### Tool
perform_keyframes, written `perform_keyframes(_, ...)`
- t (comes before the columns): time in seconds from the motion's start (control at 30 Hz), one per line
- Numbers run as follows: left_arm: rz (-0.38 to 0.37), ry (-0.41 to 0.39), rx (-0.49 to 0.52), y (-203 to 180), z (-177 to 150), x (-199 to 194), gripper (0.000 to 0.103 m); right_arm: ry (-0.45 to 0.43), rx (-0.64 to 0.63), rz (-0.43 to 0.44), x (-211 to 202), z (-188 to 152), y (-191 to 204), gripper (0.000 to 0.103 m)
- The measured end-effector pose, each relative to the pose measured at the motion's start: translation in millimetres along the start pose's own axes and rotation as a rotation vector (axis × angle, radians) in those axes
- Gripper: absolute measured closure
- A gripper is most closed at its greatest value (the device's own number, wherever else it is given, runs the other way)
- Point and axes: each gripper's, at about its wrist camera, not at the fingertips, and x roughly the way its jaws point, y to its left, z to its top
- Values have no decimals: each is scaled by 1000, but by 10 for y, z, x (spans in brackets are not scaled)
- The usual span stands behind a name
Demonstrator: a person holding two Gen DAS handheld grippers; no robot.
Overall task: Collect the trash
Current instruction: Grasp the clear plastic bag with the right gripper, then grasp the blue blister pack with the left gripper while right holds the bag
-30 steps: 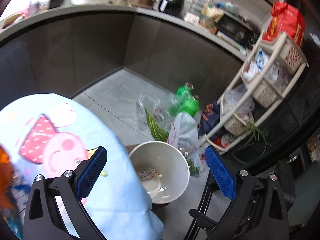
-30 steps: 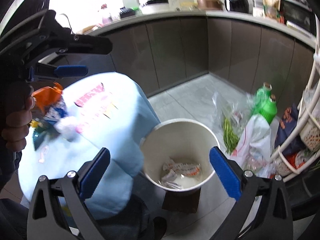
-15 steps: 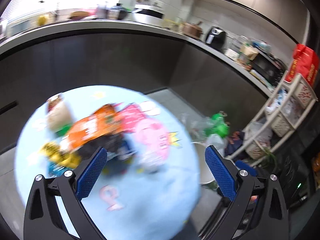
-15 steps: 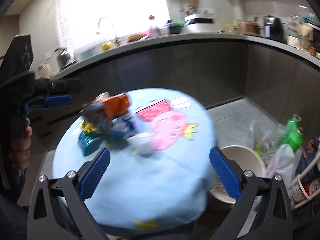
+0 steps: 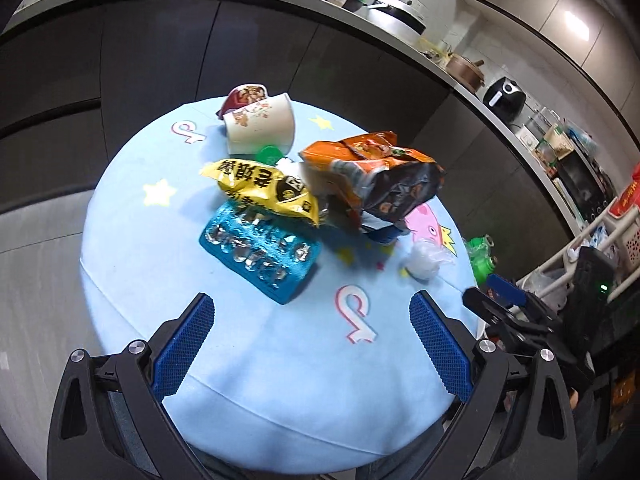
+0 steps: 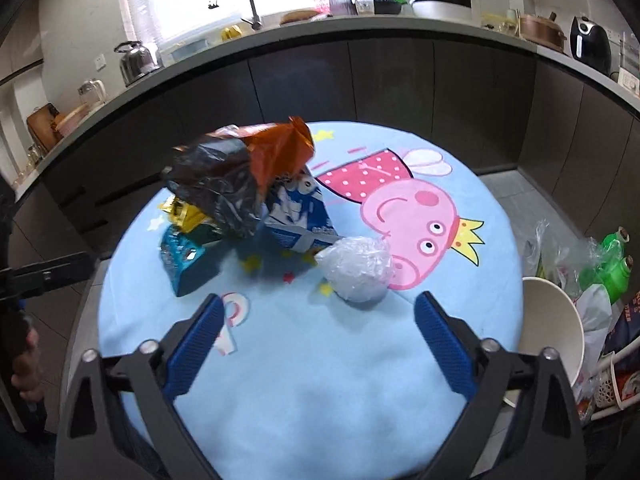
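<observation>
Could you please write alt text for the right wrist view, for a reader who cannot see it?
The right tool, empty with jaws closing, hangs over a round blue cartoon tablecloth facing a crumpled plastic ball, a blue carton and an orange snack bag. A white bin stands at right.

Large black Chinese characters mark the yellow snack bag [image 5: 262,188].

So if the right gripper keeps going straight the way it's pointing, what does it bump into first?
Probably the crumpled clear plastic ball. The right gripper, empty with jaws closing, aims about there; it might meet the blue tablecloth just short of it. Depth is hard to judge.
</observation>
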Motion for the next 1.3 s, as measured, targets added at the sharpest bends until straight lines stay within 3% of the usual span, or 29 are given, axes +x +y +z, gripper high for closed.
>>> perform_keyframes(0.07,0,-5,-4,31,7,8,9,29,13,-17,155,30,-52,23)
perform_keyframes(0.4,24,22,-48,182,71,234,9,69,-17,-82,636,216,-137,39)
perform_keyframes(0.47,45,28,-75,212,97,298,9,86,-31,-77,702,221,-130,66)
perform_keyframes(0.5,57,34,-104,235,118,343,9,90,-35,-70,708,217,-127,86)
perform_keyframes(0.73,168,66,-296,293,226,725,9,68,-64,-13,599,152,4,88)
perform_keyframes(1.07,356,70,-367,243,390,1068,10,44,-48,37,458,122,15,84)
perform_keyframes(1.1,372,72,-348,225,404,1080,14,44,-48,44,451,119,19,84)
perform_keyframes(1.13,385,73,-325,207,412,1076,29,43,-49,47,444,117,30,84)
perform_keyframes(1.17,384,75,-306,191,415,1067,38,42,-51,50,436,114,39,84)
perform_keyframes(1.3,295,110,-261,221,375,976,54,37,-54,65,411,110,80,84)
